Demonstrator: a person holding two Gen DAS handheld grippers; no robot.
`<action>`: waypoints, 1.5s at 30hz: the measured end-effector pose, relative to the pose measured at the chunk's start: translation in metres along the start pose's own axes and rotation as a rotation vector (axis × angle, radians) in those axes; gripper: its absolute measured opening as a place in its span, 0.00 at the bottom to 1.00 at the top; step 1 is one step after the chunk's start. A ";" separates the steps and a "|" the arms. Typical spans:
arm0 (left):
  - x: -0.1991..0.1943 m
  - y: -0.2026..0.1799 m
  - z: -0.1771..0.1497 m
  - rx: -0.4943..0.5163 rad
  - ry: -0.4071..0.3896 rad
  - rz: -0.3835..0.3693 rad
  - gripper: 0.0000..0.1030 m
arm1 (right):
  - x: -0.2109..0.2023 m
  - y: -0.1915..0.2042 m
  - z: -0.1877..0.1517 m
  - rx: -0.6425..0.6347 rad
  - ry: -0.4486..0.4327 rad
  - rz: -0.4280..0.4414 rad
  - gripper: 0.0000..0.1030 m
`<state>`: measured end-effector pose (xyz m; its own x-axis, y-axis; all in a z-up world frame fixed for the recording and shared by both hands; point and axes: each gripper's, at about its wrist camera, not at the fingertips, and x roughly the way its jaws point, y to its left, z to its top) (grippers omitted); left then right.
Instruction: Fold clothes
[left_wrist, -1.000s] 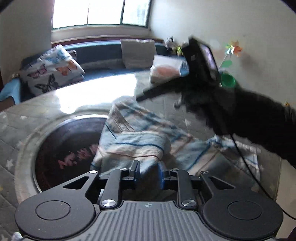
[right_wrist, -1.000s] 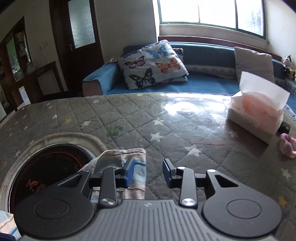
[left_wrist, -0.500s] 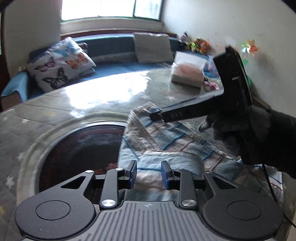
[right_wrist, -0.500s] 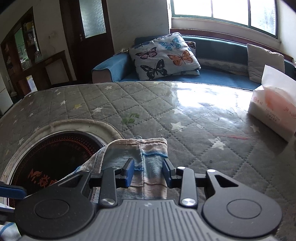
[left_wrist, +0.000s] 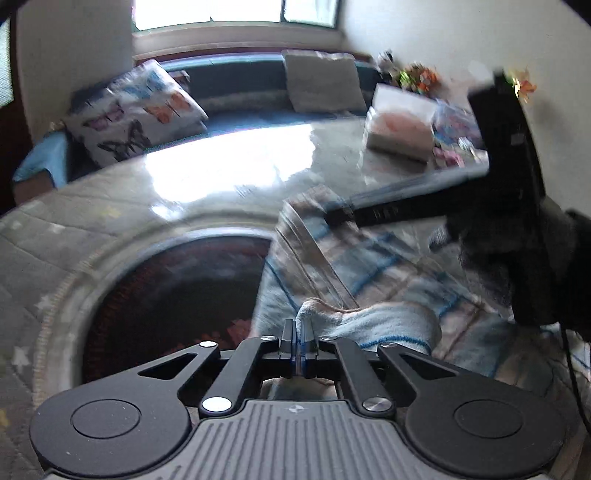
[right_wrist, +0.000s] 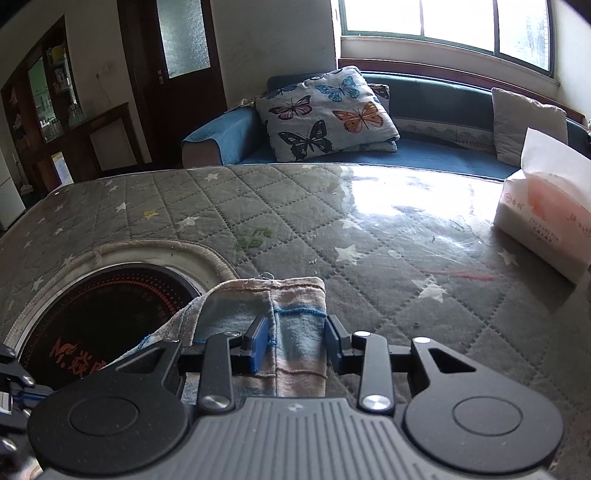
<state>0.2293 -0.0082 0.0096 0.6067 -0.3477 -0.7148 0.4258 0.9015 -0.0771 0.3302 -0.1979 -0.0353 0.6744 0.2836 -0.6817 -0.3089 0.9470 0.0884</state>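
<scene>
Left gripper (left_wrist: 298, 345) jaws are pinching a garment (left_wrist: 369, 280) fold; right gripper (right_wrist: 295, 341) jaws are standing spread, straddling its corner (right_wrist: 291, 314).

Left tongs (left_wrist: 298, 345) now pinched onto the striped garment's (left_wrist: 373, 325) fold, previously apart.

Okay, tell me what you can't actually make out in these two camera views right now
- Left wrist view: motion blur smears the striped garment and tissue pack; the right gripper's fingertips can't be made out.
- Left gripper: shut on a garment fold; how much cloth it holds is hidden.
- Right wrist view: the garment's near part lies under the right gripper.
</scene>
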 end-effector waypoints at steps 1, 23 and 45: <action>-0.006 0.003 0.001 -0.009 -0.021 0.020 0.02 | 0.000 0.000 0.000 0.000 -0.001 -0.001 0.31; -0.045 0.157 0.011 -0.214 -0.194 0.608 0.01 | -0.015 -0.020 0.019 0.015 -0.127 -0.167 0.04; -0.007 0.202 0.013 -0.337 -0.080 0.534 0.49 | 0.022 -0.042 0.025 0.092 -0.052 -0.081 0.23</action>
<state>0.3200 0.1728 0.0078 0.7312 0.1661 -0.6617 -0.1761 0.9830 0.0521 0.3746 -0.2274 -0.0359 0.7294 0.2104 -0.6509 -0.1902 0.9764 0.1025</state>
